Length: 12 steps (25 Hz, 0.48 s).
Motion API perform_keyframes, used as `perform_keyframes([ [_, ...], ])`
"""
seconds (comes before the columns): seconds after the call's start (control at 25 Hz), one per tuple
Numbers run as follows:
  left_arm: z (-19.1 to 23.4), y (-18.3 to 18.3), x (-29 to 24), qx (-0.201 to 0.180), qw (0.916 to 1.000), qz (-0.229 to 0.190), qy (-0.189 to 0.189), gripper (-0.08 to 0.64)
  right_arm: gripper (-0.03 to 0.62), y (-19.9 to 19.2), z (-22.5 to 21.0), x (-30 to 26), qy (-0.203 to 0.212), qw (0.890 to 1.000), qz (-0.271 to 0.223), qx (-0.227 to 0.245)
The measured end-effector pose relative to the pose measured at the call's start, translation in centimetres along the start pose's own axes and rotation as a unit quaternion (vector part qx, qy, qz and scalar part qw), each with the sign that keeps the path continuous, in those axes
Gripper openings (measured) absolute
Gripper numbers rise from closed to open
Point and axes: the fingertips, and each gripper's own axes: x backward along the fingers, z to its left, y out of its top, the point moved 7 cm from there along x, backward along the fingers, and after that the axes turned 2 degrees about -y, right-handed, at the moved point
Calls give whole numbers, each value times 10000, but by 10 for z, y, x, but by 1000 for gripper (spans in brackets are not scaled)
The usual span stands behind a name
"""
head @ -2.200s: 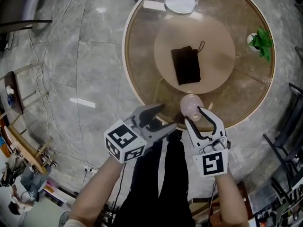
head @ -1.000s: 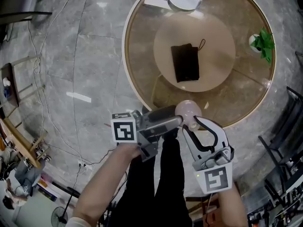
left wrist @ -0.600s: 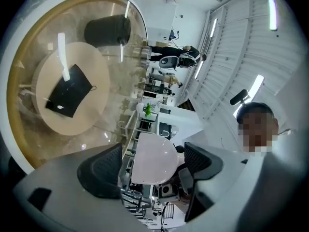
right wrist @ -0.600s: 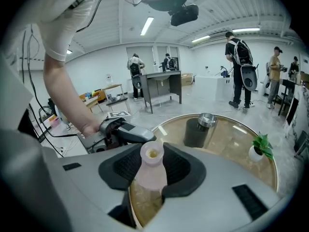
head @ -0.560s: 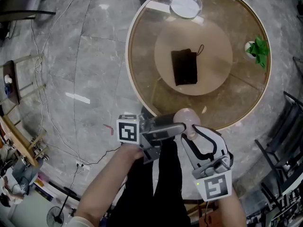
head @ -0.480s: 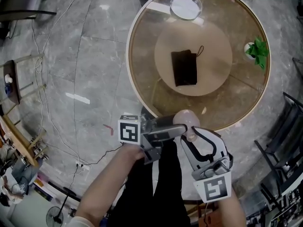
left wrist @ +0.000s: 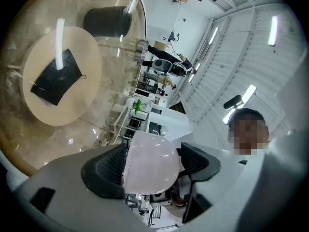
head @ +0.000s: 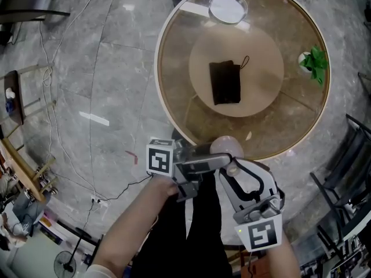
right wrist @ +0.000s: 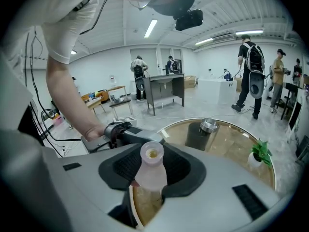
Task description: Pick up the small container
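Note:
The small container (head: 222, 146) is a frosted pink bottle with a narrow open neck, held in the air just off the round table's near edge. My right gripper (head: 236, 167) is shut on it near the neck; in the right gripper view the bottle (right wrist: 150, 170) stands upright between the dark pads (right wrist: 126, 167). My left gripper (head: 219, 156) reaches in from the left, its jaws closing around the bottle's rounded base (left wrist: 150, 164). In the left gripper view one pad (left wrist: 112, 166) lies against the base, while a small gap shows at the other pad (left wrist: 195, 161).
The round glass table (head: 159, 91) carries a black pouch (head: 226, 83) on a beige disc, a glass dish (head: 228, 6) at its far edge and a small green plant (head: 313, 59) at the right. Black chair frames (head: 348, 172) stand to the right. Cables cross the floor at the left.
The left gripper has swung in from the left and turned so its jaws surround the bottle's base. Both grippers and the bottle have drifted slightly toward the person.

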Motion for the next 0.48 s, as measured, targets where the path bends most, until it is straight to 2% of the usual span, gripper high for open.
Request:
perform_keyframes([
  [0.16, 0, -1, 1, 32, 10000, 11, -57, 329, 149, -1, 1, 1, -27, 10000, -13, -45],
  [0.48, -6, -4, 1, -81, 9999, 11, -87, 325, 149, 2, 4, 5, -60, 9999, -138, -48],
])
